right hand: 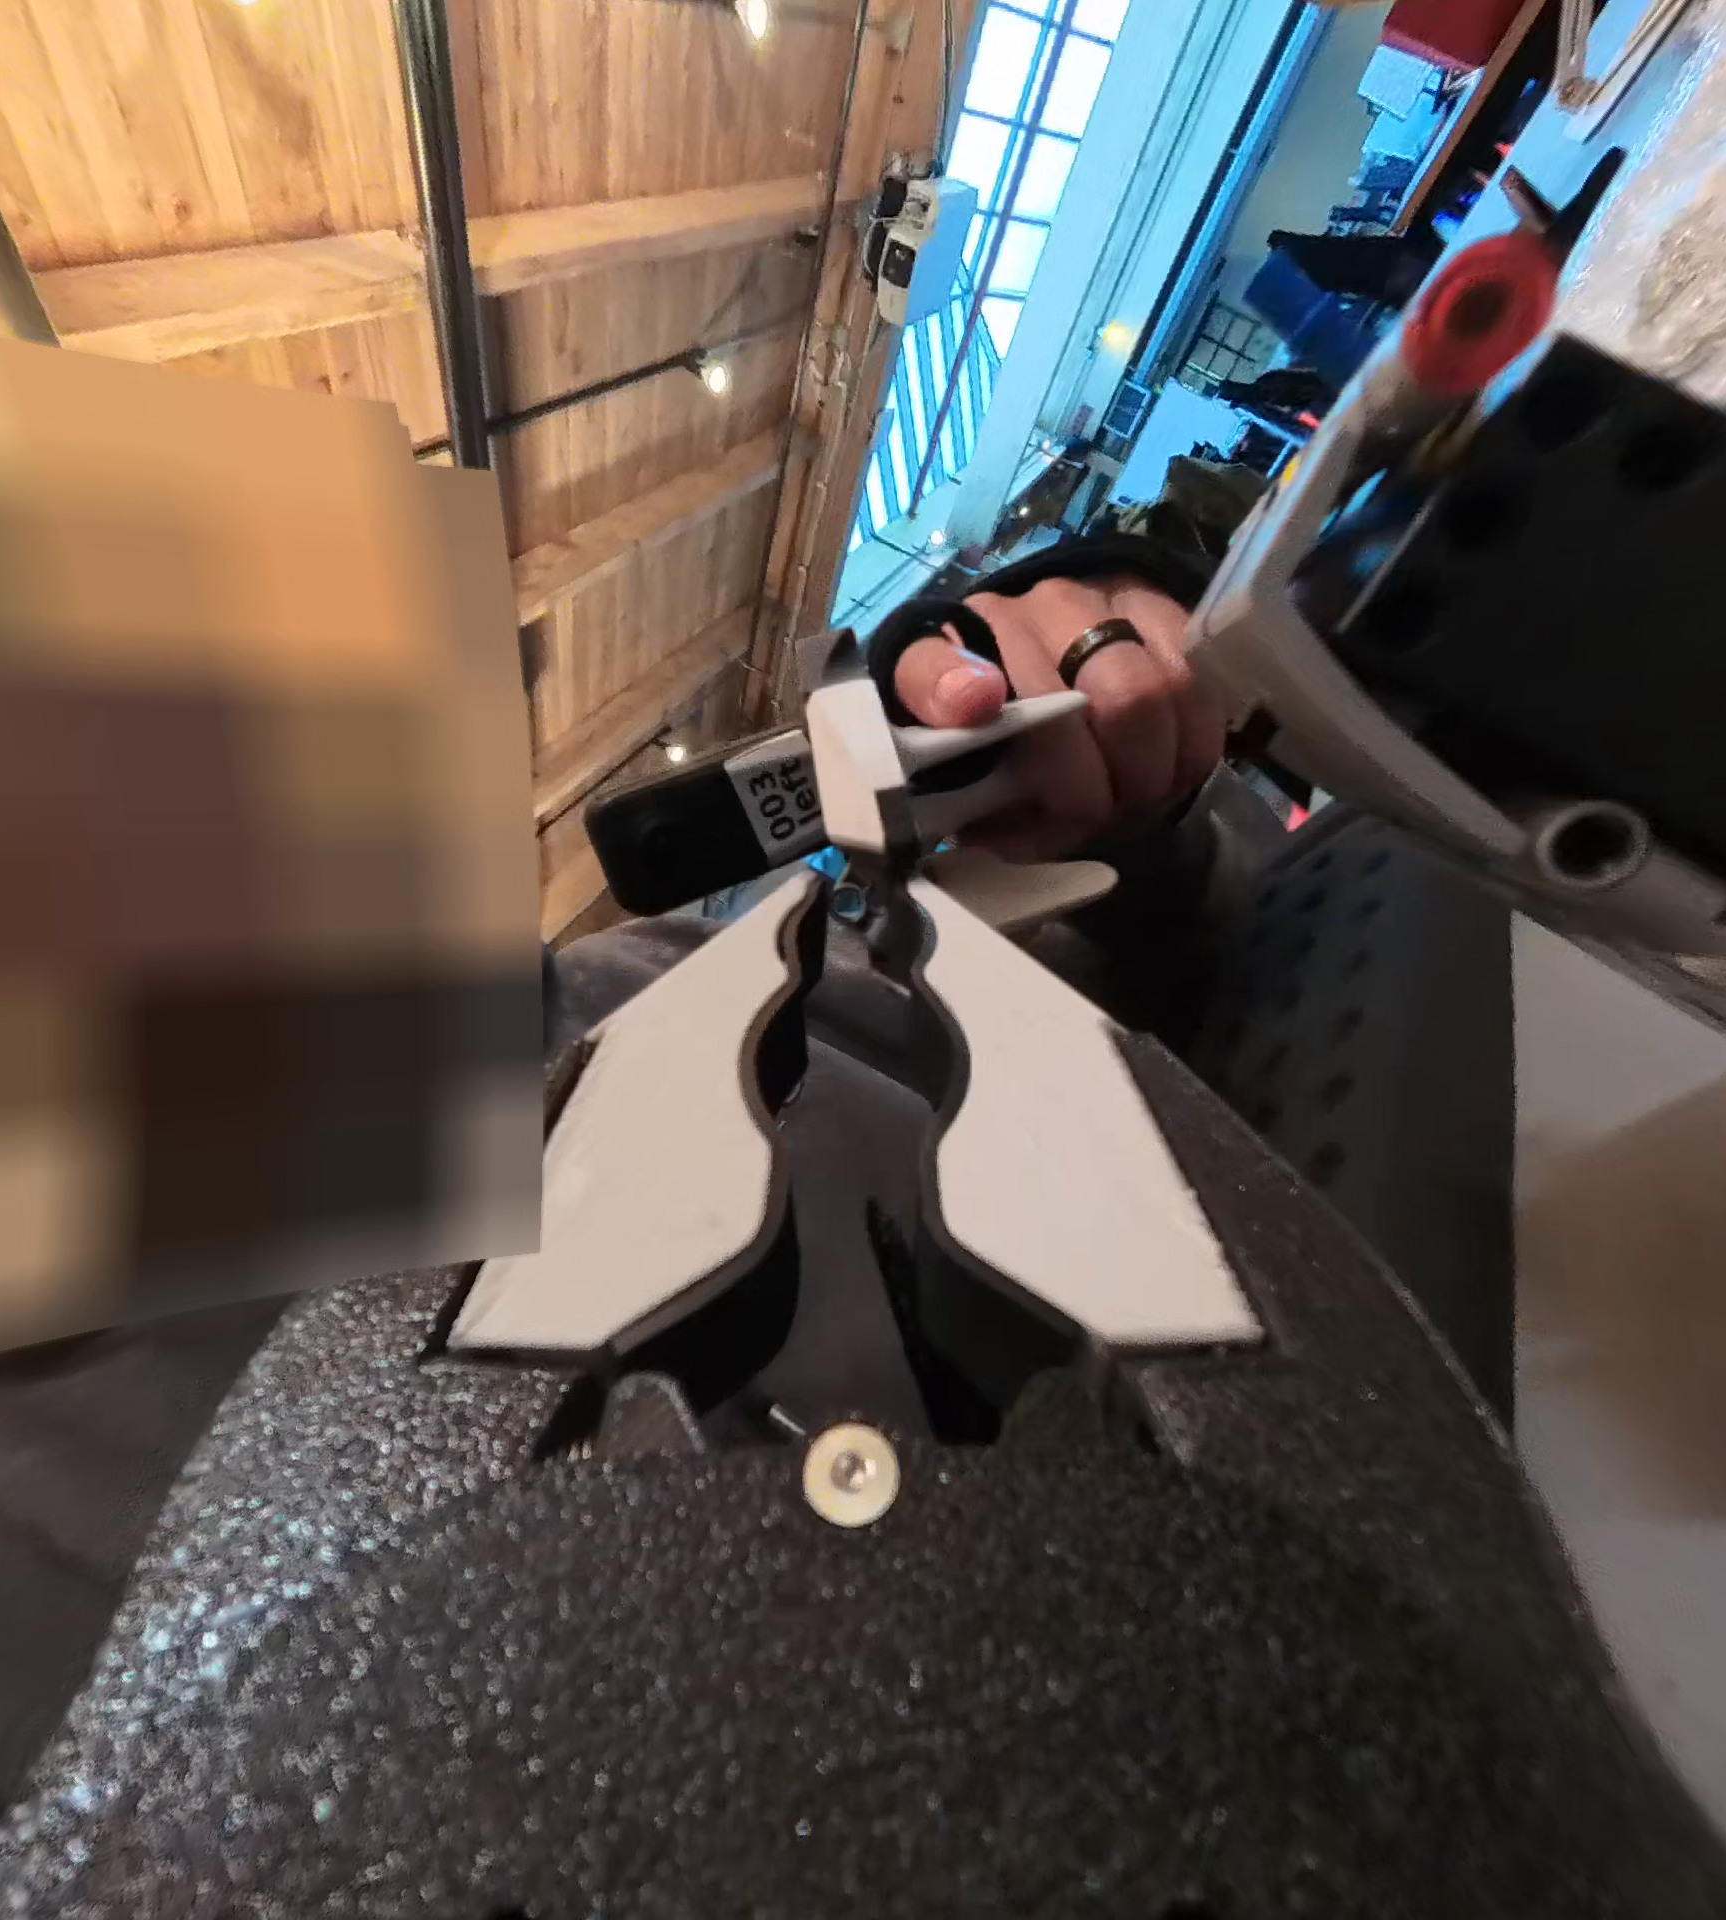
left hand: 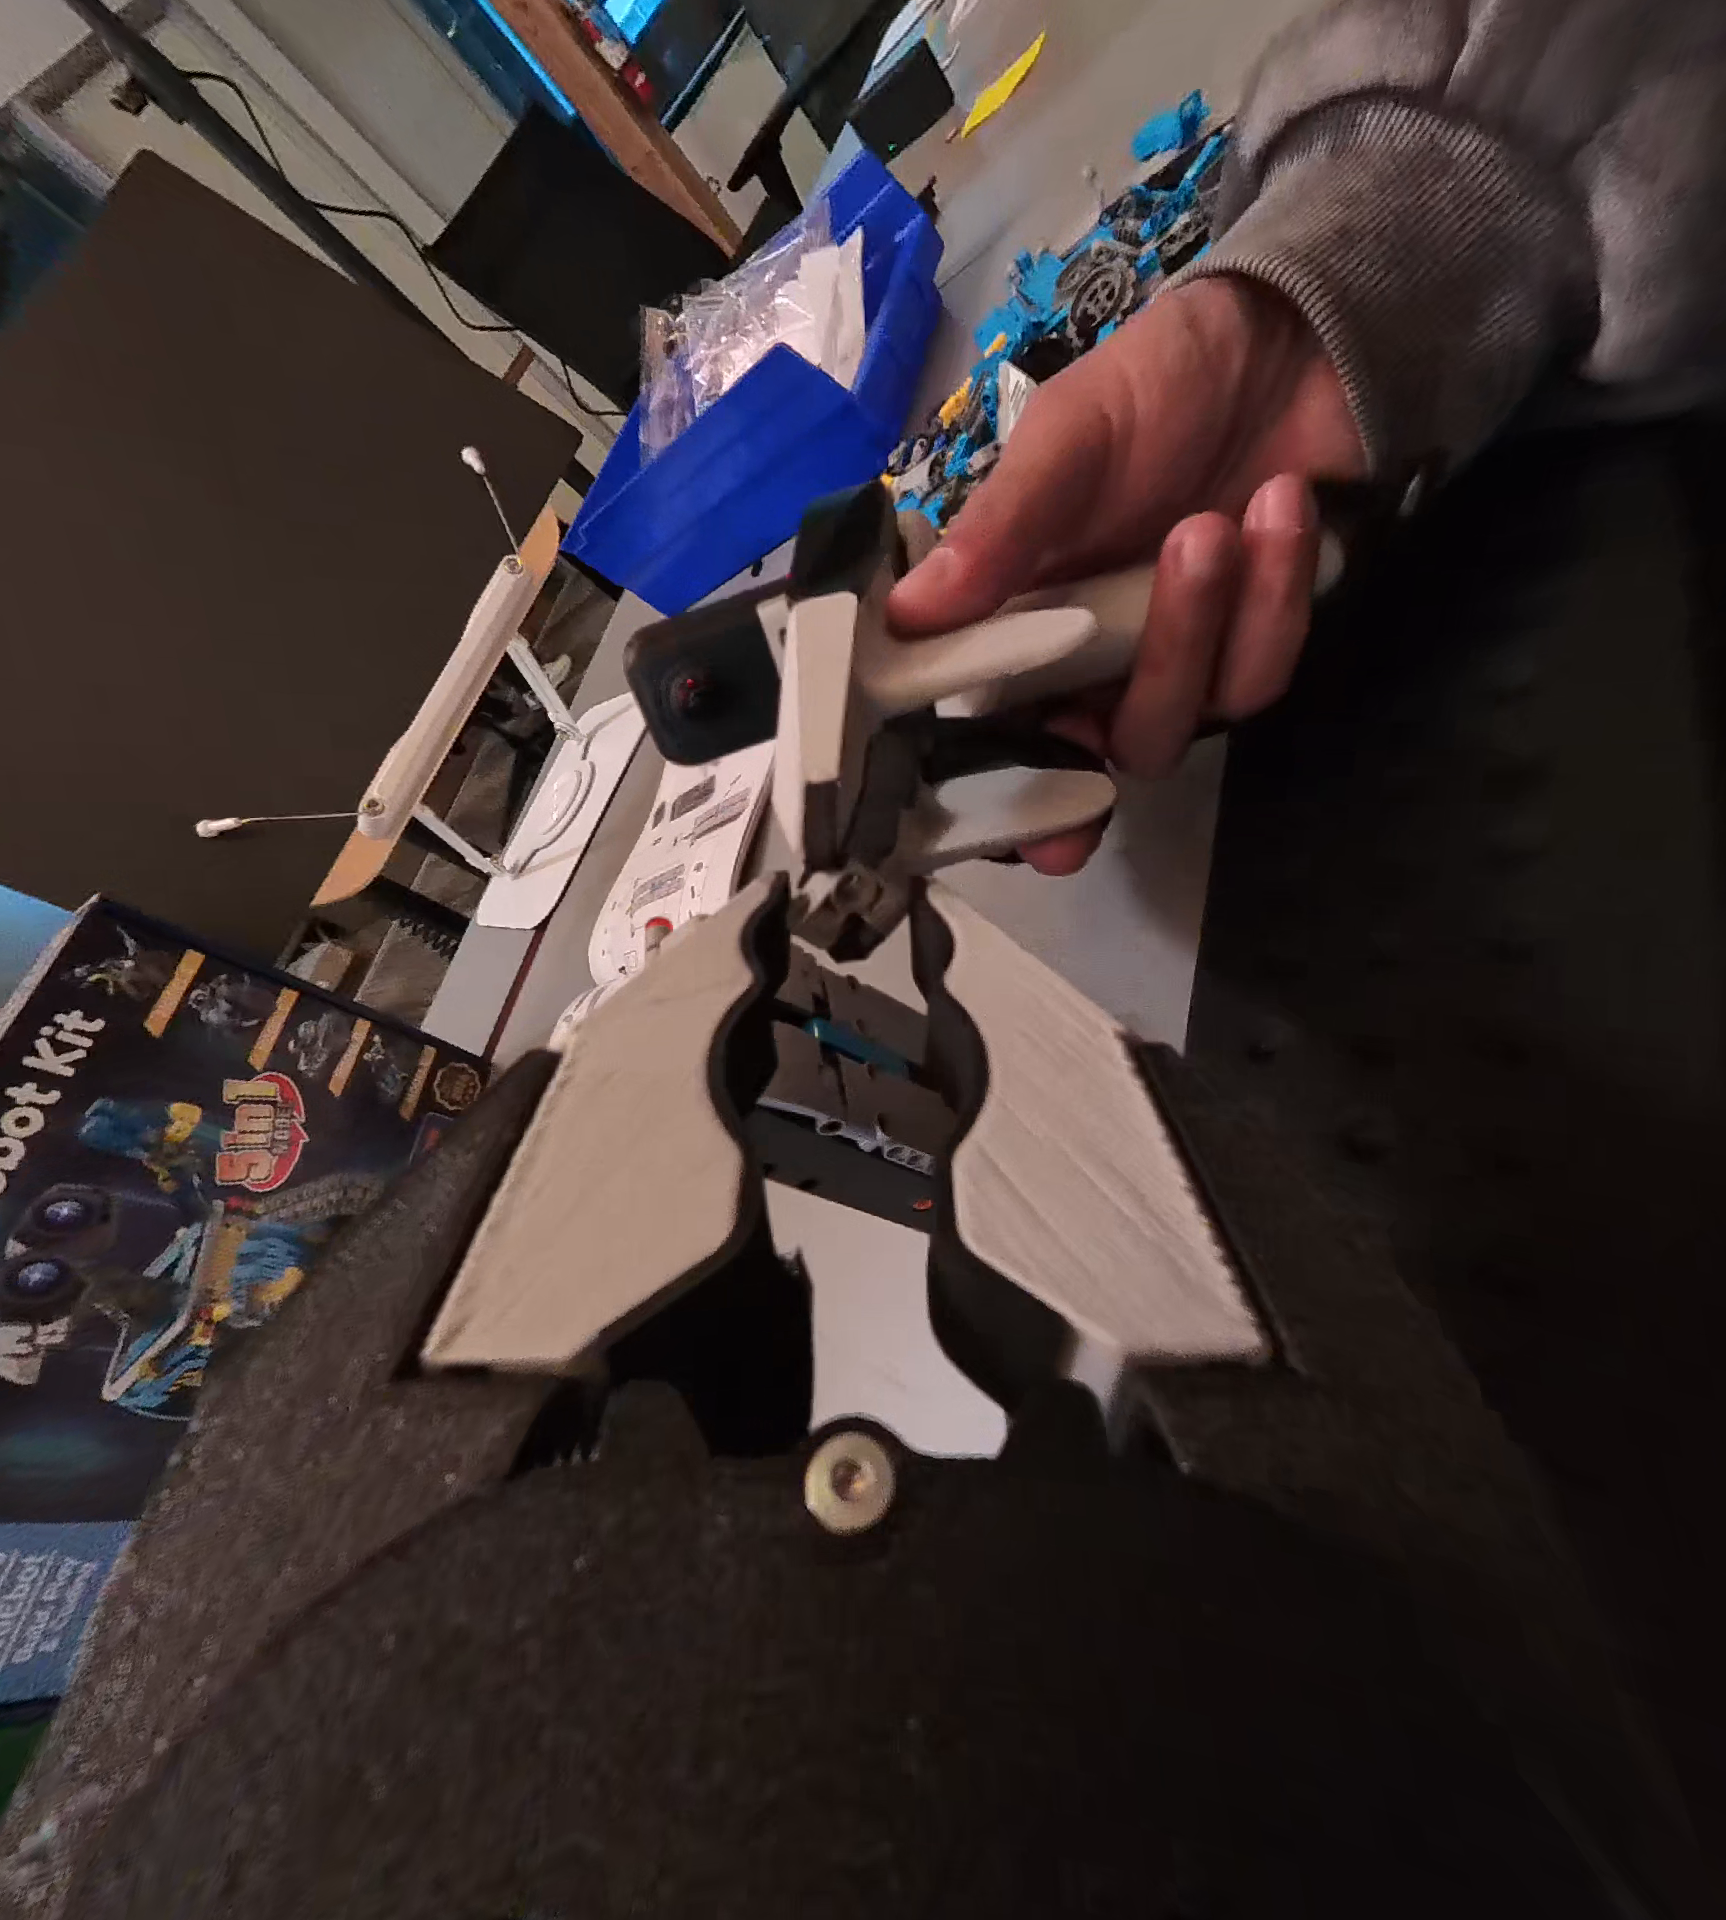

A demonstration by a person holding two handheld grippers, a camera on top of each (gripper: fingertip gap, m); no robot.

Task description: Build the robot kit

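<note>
Two grippers met tip to tip. Furthest left in the left wrist view we saw a dark printed box (left hand: pixel 111 1195), then a white booklet (left hand: pixel 682 862) on the grey table (left hand: pixel 1077 935) and a blue bin (left hand: pixel 765 436) of clear bags behind it. At centre, the left gripper (left hand: pixel 851 914) had its fingers slightly apart around a small grey piece (left hand: pixel 843 902); we could not tell whether they pinched it. A black block build (left hand: pixel 838 1143) showed through the gap below. The right gripper (right hand: pixel 864 920), held by a bare hand (left hand: pixel 1150 499) in a grey sleeve, pointed down onto the same piece. Its fingers stood nearly together, though their grip was unclear to us. Blue parts (left hand: pixel 1098 270) lay scattered at the far right. In the right wrist view, a black-and-grey build with a red knob (right hand: pixel 1482 301) filled the right edge.
</note>
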